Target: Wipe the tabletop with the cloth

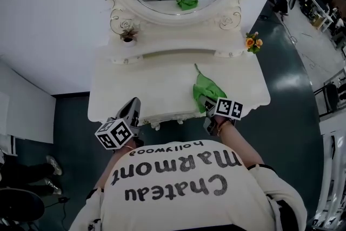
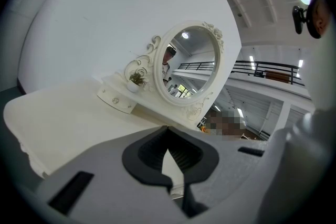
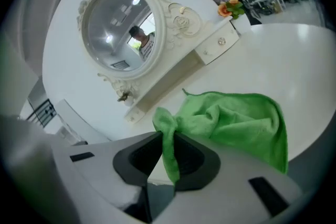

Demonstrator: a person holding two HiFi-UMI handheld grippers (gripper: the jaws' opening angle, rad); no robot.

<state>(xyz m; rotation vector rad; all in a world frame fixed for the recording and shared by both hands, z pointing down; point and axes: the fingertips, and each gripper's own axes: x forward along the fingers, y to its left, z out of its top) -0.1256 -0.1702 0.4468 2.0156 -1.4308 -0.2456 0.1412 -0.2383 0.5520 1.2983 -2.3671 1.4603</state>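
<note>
Right gripper (image 3: 167,152) on cloth (image 3: 236,123); "Marmont" shirt (image 1: 178,192)

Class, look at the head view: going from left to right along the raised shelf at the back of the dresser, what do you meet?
small potted plant → oval mirror → orange flowers

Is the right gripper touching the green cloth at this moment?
Touching. The right gripper has its jaws closed on a fold of the green cloth; the right gripper view shows this plainly, with no gap.
</note>
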